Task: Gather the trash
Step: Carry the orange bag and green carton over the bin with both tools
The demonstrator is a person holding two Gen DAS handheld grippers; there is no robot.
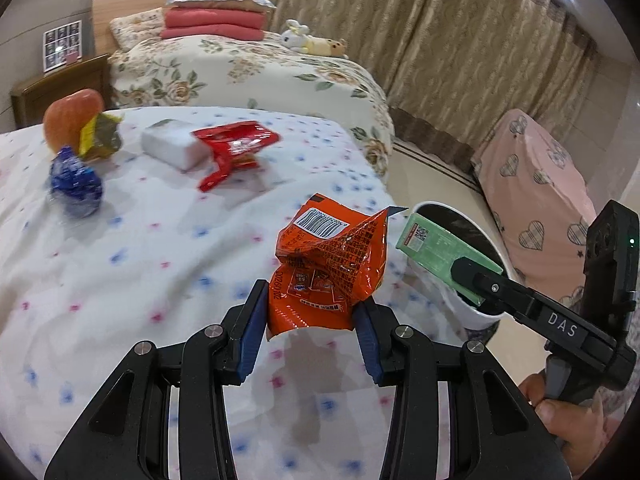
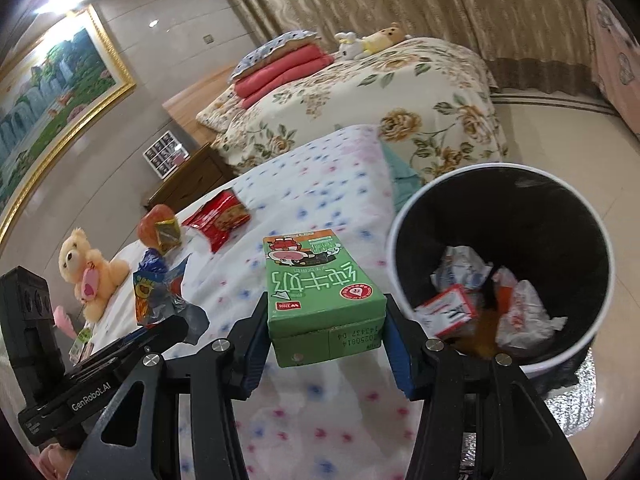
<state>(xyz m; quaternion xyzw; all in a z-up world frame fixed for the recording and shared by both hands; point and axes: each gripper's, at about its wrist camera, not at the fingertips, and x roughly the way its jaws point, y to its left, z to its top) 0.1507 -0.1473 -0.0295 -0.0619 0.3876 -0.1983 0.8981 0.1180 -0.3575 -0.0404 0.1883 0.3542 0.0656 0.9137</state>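
right gripper (image 2: 326,336) is clamped on the green milk carton (image 2: 320,292), its blue pads pressed to both side walls near the carton's bottom end, so you hold it level above the bed (image 2: 320,152) just beside the bin (image 2: 500,264). left gripper (image 1: 310,312) holds the crumpled orange snack bag (image 1: 332,264), pinched at its lower end, lifted off the bed and also near the bin, a little further from the rim than the carton is.

the bin stands on the floor at the bed's edge and already has crumpled paper and a small red-edged box in the bottom, so there is room. the step in hand looks like the drop of the carton: carry it sideways until all of it sits over the dark opening, not over the white rim, then let the pads part. the carton is stiff and should fall cleanly; keep it flat or nose-down so a corner doesn't catch the rim and tip out onto the floor.

bring the orange snack bag in second. it's light and springy, so take it low into the mouth of the bin before you release, or it may drift or cling to a pad.

further from the bin, you've a red wrapper (image 1: 234,148), a blue wrapper (image 1: 76,184) and a yellow wrapper (image 1: 98,140) against the apple (image 1: 72,116) left to gather; the white block (image 1: 172,148) beside the red wrapper i can't identify.
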